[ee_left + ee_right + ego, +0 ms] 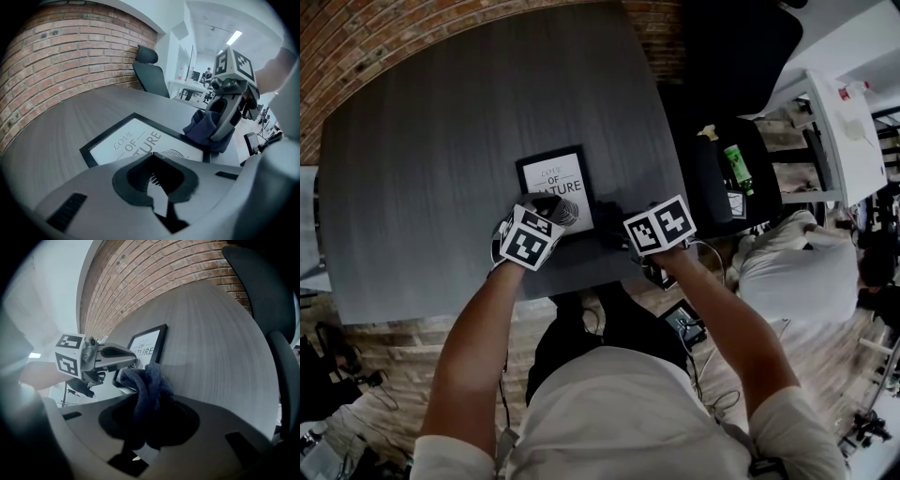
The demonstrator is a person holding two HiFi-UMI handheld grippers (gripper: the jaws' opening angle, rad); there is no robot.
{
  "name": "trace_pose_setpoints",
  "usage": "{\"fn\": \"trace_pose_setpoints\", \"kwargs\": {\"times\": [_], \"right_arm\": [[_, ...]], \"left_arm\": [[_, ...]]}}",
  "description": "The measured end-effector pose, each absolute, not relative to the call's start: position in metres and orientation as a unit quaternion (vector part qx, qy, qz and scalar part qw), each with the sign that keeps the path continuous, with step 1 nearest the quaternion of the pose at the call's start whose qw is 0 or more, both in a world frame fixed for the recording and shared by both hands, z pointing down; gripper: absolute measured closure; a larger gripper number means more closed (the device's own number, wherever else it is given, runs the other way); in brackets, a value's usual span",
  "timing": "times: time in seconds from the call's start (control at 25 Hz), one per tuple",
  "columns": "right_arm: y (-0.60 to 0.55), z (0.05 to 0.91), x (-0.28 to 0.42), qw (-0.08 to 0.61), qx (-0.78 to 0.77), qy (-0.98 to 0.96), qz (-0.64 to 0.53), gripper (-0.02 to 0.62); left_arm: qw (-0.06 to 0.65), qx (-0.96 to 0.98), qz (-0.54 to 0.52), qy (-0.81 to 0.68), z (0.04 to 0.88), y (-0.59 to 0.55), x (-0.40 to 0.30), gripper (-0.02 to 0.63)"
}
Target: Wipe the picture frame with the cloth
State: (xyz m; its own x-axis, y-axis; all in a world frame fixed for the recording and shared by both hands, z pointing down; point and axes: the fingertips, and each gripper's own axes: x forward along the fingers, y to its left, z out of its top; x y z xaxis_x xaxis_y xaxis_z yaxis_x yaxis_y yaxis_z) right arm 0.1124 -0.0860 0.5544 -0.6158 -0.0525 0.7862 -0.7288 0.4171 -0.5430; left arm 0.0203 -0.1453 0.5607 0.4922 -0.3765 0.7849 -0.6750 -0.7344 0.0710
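Observation:
A black picture frame (555, 186) with a white print lies flat on the dark grey table (441, 159). My left gripper (547, 214) is shut and empty, its tips down at the frame's near edge (136, 140). My right gripper (624, 235) is just right of the frame's near right corner and is shut on a bunched dark blue cloth (147, 383). In the left gripper view the cloth (205, 130) hangs from the right gripper (224, 123) beside the frame's corner. The right gripper view shows the left gripper (132, 359) lying over the frame (149, 345).
A brick wall (56, 61) runs behind the table. A black office chair (151, 72) stands at the table's far end, and a dark seat with a green bottle (737, 169) is to the right. The table's near edge (581, 281) is just below both grippers.

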Motion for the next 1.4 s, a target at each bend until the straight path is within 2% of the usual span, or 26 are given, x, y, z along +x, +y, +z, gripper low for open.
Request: {"fn": "trace_pose_setpoints", "kwargs": {"times": [0.28,0.6,0.84,1.0,1.16,1.4], "right_arm": [[-0.060,0.554,0.115,0.375,0.226,-0.764,0.475,0.479],[-0.027,0.522,0.120,0.405,0.111,-0.800,0.428,0.477],[-0.096,0.497,0.110,0.388,0.160,-0.836,0.354,0.477],[-0.155,0.494,0.091,0.347,0.226,-0.844,0.341,0.477],[-0.199,0.494,0.063,0.320,0.255,-0.852,0.327,0.477],[-0.245,0.497,0.007,0.305,0.263,-0.863,0.304,0.477]], "left_arm": [[0.177,0.848,0.399,-0.302,0.561,-0.136,0.024,0.595],[0.191,0.852,0.394,-0.287,0.562,-0.112,0.028,0.595],[0.196,0.855,0.387,-0.283,0.560,-0.106,0.030,0.595],[0.201,0.858,0.340,-0.327,0.543,-0.112,0.020,0.595],[0.190,0.851,0.338,-0.353,0.539,-0.104,0.001,0.595],[0.235,0.855,0.316,-0.337,0.556,-0.089,-0.001,0.598]]}}
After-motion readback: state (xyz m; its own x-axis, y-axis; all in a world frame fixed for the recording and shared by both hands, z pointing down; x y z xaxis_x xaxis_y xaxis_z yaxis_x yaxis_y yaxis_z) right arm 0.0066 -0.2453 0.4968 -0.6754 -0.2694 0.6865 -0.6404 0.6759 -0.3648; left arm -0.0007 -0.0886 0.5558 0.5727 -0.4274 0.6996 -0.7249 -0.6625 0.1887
